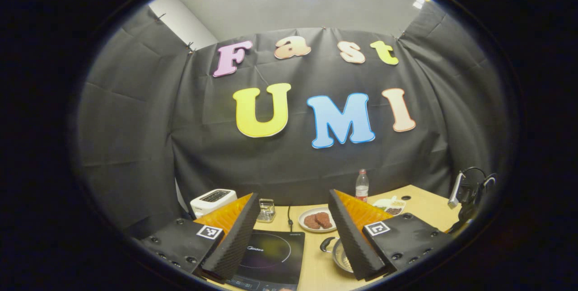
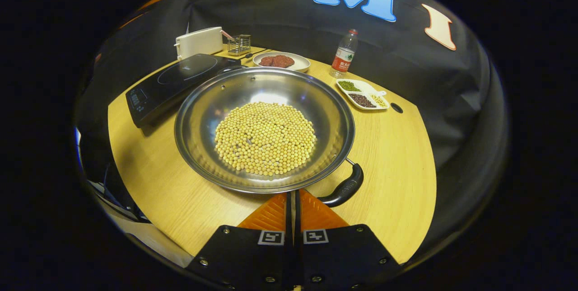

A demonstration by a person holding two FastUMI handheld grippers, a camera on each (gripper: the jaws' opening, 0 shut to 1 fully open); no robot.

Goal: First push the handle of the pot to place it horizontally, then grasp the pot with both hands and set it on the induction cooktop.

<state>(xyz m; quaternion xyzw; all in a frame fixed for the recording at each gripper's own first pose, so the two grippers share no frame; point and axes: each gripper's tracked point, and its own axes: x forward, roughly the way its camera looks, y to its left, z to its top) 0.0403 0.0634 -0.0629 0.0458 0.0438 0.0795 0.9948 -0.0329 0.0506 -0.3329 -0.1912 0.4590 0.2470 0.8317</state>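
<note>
Left claw (image 1: pixel 293 232): mine, lower centre of the left gripper view, fingers spread wide, grasping nothing, raised above the table (image 1: pixel 429 200).
Right claw (image 2: pixel 293 200): mine, bottom centre of the right gripper view, fingers clenched together with nothing between them, tips at the near rim of the pot.
Pot (image 2: pixel 264 128): steel, centre of the right gripper view, on the table, a layer of soybeans (image 2: pixel 265 138) across its bottom.
Handle (image 2: pixel 345 188): black, at the pot's lower right rim, just right of my right fingertips; contact cannot be told.
Far handle (image 1: pixel 327 243): seen in the left gripper view between my left fingers, lower centre.
Cooktop (image 2: pixel 174 81): black, left of the pot, close beside its upper left rim.
Plate (image 2: pixel 281 61): behind the pot, upper centre, holding reddish patties.
Bottle (image 2: pixel 343 56): upright, upper right of the pot.
Tray (image 2: pixel 363 94): right of the pot, holding sorted beans.
Toaster (image 2: pixel 198 41): white, upper left, behind the cooktop.
Wire rack (image 2: pixel 239 44): just right of the toaster.
</note>
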